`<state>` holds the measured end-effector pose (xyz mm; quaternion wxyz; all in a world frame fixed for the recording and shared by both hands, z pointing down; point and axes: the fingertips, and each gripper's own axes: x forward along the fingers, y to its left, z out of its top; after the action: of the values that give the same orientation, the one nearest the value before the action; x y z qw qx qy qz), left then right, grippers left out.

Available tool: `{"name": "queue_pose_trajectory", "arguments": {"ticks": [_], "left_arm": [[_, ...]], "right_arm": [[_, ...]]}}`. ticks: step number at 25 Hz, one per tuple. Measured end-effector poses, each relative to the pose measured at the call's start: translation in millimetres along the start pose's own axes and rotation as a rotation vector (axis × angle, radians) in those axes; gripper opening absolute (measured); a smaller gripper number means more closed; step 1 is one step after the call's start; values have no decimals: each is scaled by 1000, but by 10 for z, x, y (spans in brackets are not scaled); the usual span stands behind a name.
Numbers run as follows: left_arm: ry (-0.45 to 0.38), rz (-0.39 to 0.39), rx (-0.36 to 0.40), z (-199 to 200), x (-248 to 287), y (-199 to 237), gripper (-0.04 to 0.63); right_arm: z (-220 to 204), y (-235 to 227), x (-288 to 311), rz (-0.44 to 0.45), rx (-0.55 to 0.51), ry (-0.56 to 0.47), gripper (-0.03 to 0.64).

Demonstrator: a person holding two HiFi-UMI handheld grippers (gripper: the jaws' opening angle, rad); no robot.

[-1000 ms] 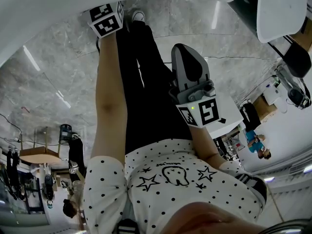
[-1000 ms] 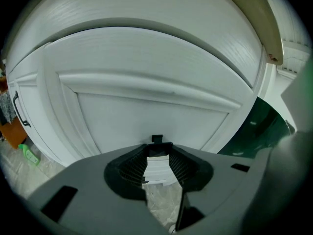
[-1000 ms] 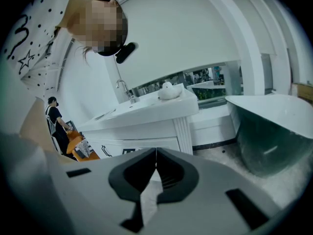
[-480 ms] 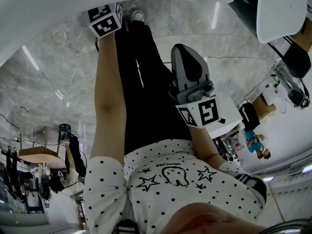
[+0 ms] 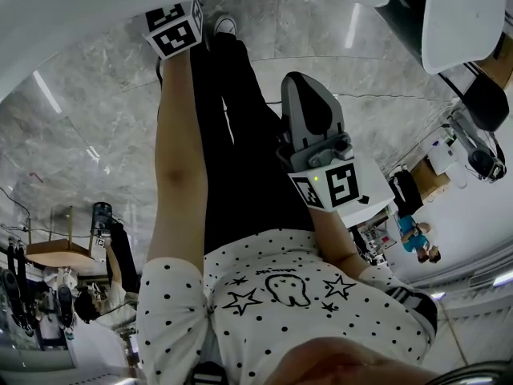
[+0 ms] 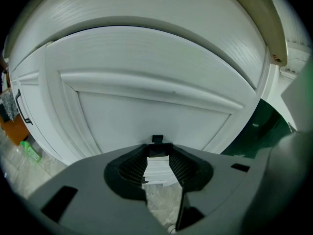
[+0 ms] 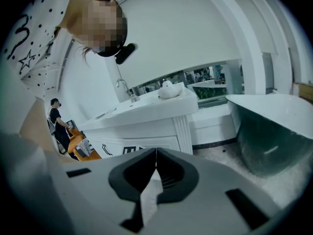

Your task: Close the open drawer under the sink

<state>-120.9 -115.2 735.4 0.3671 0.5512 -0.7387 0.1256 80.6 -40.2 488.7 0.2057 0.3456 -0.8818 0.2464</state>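
The drawer [image 6: 156, 106] fills the left gripper view as a white panelled front with a raised frame, under a white overhanging edge. From this view I cannot tell how far it stands out. The left gripper [image 6: 157, 148] points straight at this front and is very near to it; whether it touches is not clear. Its tongs are spread a little and pinch nothing: only the white front and a bit of floor show through the gap. On the floor at the left of the front lies a green bottle [image 6: 30, 153].

In the head view the right gripper [image 7: 156, 153] is held in front of the person's black trousers [image 5: 240, 175]. Its tongs are pressed together at the tips and hold nothing. Its view looks across the room to a white sink cabinet [image 7: 151, 112] with a tap [image 7: 124, 87] on its worktop and black handles on its fronts. A bathtub [image 7: 274, 131] stands at the right, and another person [image 7: 56, 116] stands at the far left. The floor [image 5: 80, 135] is grey marble.
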Motion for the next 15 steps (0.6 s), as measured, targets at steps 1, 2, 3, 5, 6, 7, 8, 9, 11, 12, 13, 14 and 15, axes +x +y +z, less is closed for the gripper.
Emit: {"name": "queue_pose_trajectory", "arguments": {"ticks": [1,2,3,5,6,7,8,9,11,12,13,14,15], "left_arm": [[1,2,-2,-2,6,-9,140],[1,3,-3,2,10,-17,140],[1,4,-4,7,11,-20,140],[-1,7,-10,17,2,-10,140],[-3,8,-14,23,-4,-1,140],[-6,10,-16,27,-9,6,140],[-7,11,-18,28,-11,11,140],[-9,12,-19,28,-11,14,140],[-13,13,-15,42,-11,13,141],[-15,13,-11,57,-12,7,140],[-16,12,-9,70,-13,-4,141],[-17,10,-9,78,-12,-16,141],[-18,8,-10,83,-12,-24,141]], "right_arm": [[-6,-8,-5,0,0,0,15],[-12,-13,-9,0,0,0,15],[-18,-9,-14,0,-1,1,15],[-25,17,-20,3,-2,0,15],[-29,33,-23,4,-3,0,15],[-33,44,-26,5,-3,0,15],[-38,49,-30,5,-4,1,15],[-42,50,-33,6,-4,1,15],[-48,40,-40,7,-3,1,15],[-53,34,-46,6,-3,1,15],[-58,31,-54,6,-4,1,15],[-67,32,-60,5,-5,1,15],[-79,41,-63,7,-5,3,15]]}}
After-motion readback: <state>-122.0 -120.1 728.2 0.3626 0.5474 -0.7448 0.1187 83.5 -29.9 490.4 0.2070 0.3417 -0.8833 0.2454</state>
